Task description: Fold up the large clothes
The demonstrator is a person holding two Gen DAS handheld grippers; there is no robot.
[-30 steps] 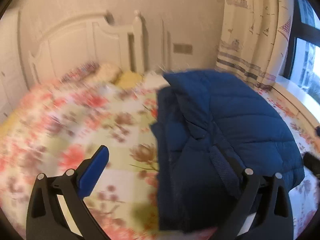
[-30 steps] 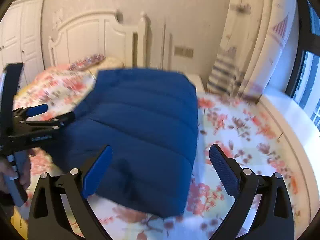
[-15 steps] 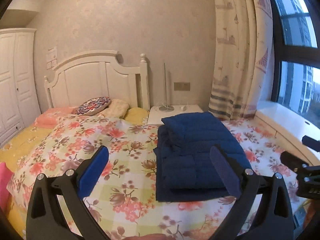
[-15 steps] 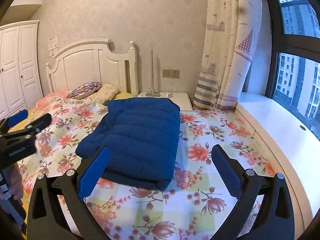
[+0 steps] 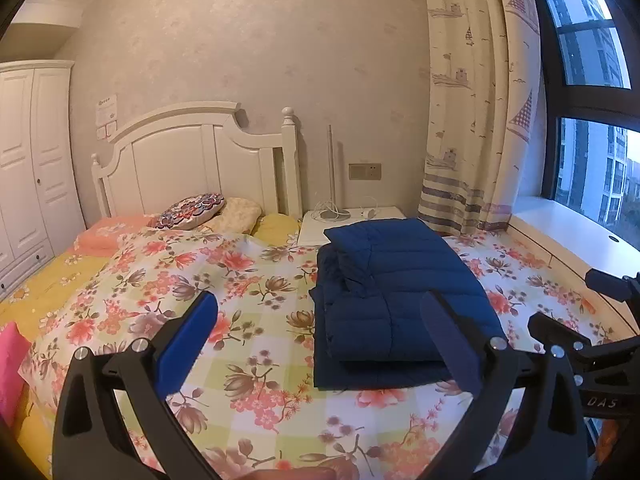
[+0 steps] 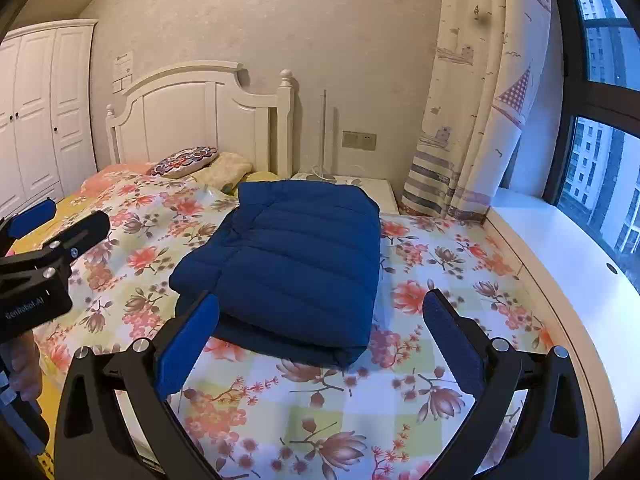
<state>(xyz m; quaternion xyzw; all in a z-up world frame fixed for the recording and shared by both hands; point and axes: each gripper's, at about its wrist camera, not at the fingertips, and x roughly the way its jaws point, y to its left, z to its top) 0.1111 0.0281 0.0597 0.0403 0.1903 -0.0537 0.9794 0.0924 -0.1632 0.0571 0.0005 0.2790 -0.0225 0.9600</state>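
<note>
Folded navy-blue quilted down jacket (image 5: 396, 300) lies flat on the floral-print bedspread (image 5: 240, 280), toward the right half of the bed, in stacked layers with a smaller folded flap on top at its far-left corner. In the right wrist view the same jacket (image 6: 296, 264) sits mid-bed, its bulging folded edge facing near-right. Left gripper (image 5: 320, 344) hangs over the near edge of the bedspread, jaws spread wide, blue pads (image 5: 188, 344) clear of the fabric, nothing held. Right gripper (image 6: 320, 344) likewise spread wide and empty, just short of the jacket's near edge. Each gripper shows in the other's view: the right one at the right margin (image 5: 592, 344), the left one at the left margin (image 6: 44, 256), with part of a hand (image 6: 24, 364) below it. Far end: white wooden headboard (image 5: 196, 164), patterned round cushion (image 5: 190, 210), white bedside table (image 5: 352, 224) just beyond the jacket. Sailboat-print curtain (image 5: 476, 120) and dark-framed window (image 5: 592, 120) at right; white wardrobe (image 5: 28, 168) at left.
</note>
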